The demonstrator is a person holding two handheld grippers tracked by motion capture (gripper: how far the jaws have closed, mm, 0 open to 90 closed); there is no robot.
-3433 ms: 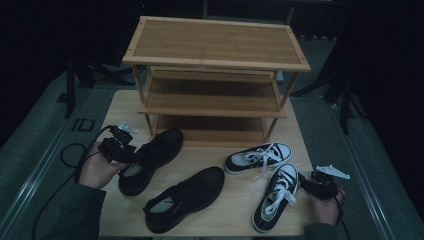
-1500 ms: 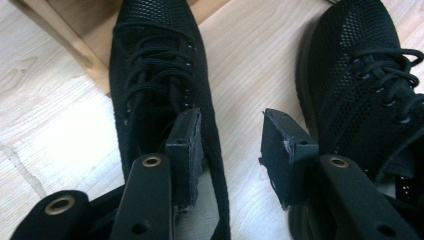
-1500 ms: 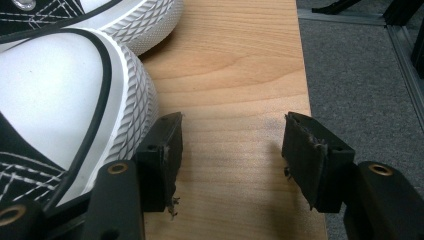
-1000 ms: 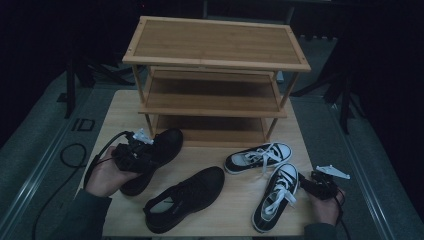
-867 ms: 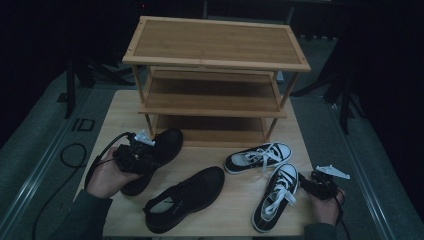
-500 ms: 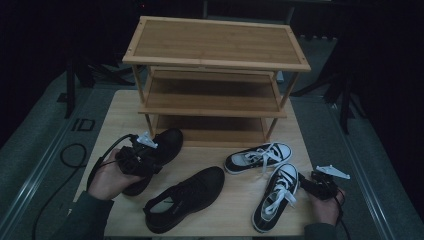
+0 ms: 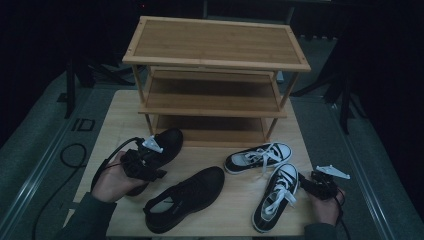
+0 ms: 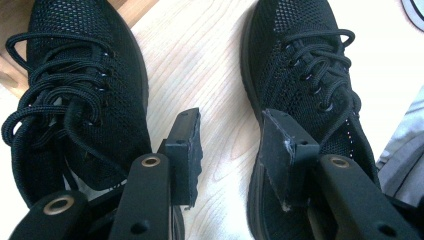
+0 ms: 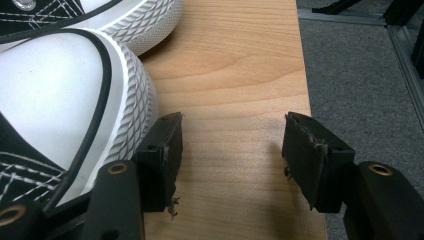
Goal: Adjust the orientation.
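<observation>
Two black mesh shoes lie on the wooden table (image 7: 120, 120): one at the left (image 7: 169, 141) and one nearer the middle (image 7: 192, 192). My left gripper (image 7: 149, 161) hovers over the heel end of the left shoe. In the left gripper view its jaws (image 8: 230, 150) stand open over the bare strip of table between the left shoe (image 8: 75, 100) and the other shoe (image 8: 305, 65). Two black-and-white sneakers (image 7: 257, 157) (image 7: 277, 192) lie at the right. My right gripper (image 7: 307, 182) rests open beside the nearer sneaker's toe (image 9: 60, 90), with bare wood between its jaws (image 9: 232, 150).
A three-tier bamboo shoe rack (image 7: 215, 45) stands at the back of the table, with bare shelves. The table's right edge (image 9: 302, 100) lies close to my right gripper, with grey floor beyond it. A black cable (image 7: 70, 150) trails off the table's left side.
My left hand has carried its gripper rightward from the table's left edge to over the left black shoe's heel. The right gripper and all the shoes have stayed where they were.
</observation>
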